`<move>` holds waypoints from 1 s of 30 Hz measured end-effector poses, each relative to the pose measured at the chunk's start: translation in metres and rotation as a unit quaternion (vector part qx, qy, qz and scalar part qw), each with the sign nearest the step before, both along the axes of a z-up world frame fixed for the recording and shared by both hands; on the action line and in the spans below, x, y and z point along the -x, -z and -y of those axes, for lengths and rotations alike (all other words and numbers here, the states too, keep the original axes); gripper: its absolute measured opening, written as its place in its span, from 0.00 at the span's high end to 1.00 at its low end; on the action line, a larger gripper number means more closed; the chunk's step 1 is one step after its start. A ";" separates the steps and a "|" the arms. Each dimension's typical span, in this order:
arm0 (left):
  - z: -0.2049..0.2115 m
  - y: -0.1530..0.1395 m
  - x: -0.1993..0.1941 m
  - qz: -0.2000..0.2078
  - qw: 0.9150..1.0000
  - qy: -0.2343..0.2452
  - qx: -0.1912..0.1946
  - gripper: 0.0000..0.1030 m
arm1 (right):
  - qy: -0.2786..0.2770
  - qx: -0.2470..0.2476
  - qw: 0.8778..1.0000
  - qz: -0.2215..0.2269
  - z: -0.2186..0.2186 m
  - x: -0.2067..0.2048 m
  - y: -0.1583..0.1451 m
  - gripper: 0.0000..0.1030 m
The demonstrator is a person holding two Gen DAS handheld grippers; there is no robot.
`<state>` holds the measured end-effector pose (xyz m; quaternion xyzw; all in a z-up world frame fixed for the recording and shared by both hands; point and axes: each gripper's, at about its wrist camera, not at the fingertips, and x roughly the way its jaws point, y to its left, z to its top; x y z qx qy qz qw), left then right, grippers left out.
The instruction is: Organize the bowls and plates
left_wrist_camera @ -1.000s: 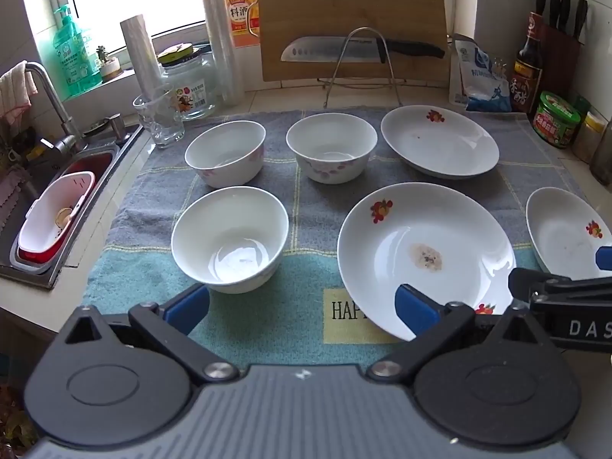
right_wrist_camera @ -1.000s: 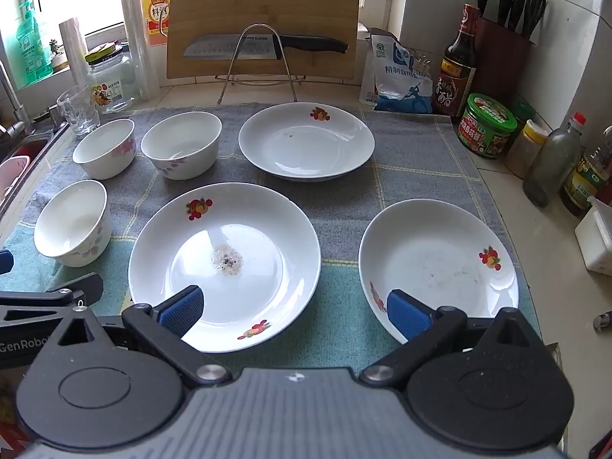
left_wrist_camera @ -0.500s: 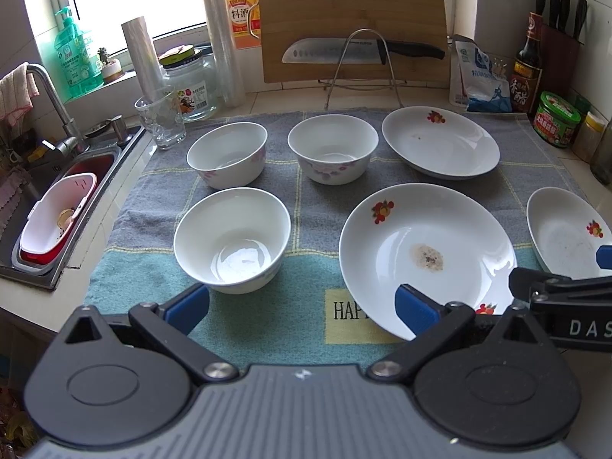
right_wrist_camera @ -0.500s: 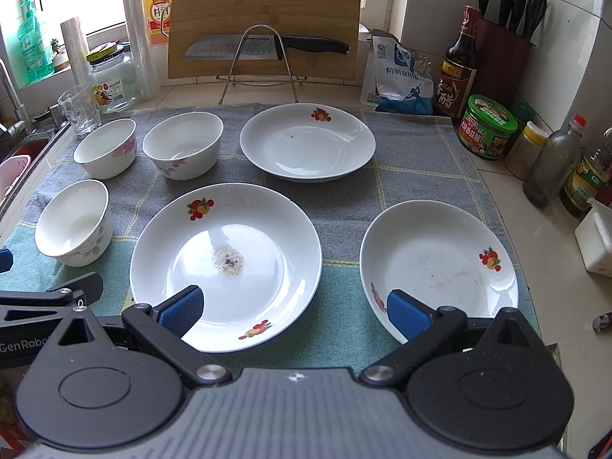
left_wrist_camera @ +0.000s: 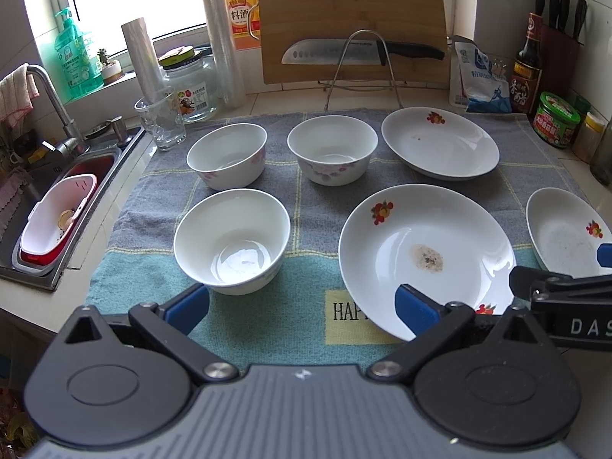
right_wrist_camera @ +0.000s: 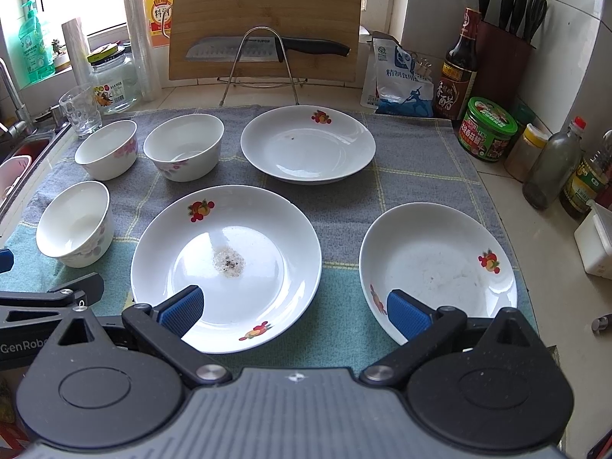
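Note:
Three white bowls stand on a grey-and-teal towel (left_wrist_camera: 306,206): a near one (left_wrist_camera: 231,239), a far left one (left_wrist_camera: 226,155) and a far middle one (left_wrist_camera: 332,149). Three white flower-print plates lie to their right: a large soiled one (right_wrist_camera: 225,260), a far one (right_wrist_camera: 308,143) and a right one (right_wrist_camera: 438,267). My left gripper (left_wrist_camera: 302,306) is open and empty, above the towel's front edge between the near bowl and the large plate. My right gripper (right_wrist_camera: 294,311) is open and empty, between the large plate and the right plate.
A sink (left_wrist_camera: 49,206) with a red-and-white basin lies left. A glass (left_wrist_camera: 160,122), a jar (left_wrist_camera: 191,84), a cutting board with a knife (left_wrist_camera: 359,51) on a rack, sauce bottles (right_wrist_camera: 457,65) and jars (right_wrist_camera: 487,128) line the back and right.
Both views have shifted slightly; the dishes sit a little lower and to the right in frame. Nothing on the towel has moved and both grippers stay open.

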<state>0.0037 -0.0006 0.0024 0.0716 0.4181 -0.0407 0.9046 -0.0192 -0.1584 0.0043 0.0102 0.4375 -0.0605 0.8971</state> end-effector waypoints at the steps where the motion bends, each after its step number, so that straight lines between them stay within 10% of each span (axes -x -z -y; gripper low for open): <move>1: 0.000 0.000 0.000 0.000 1.000 0.000 0.000 0.01 | 0.000 0.000 1.000 0.000 0.000 0.000 0.000 0.00; 30: -0.001 0.000 -0.005 0.002 1.000 0.008 -0.003 0.01 | 0.000 0.003 1.000 -0.001 0.000 -0.002 -0.002 0.00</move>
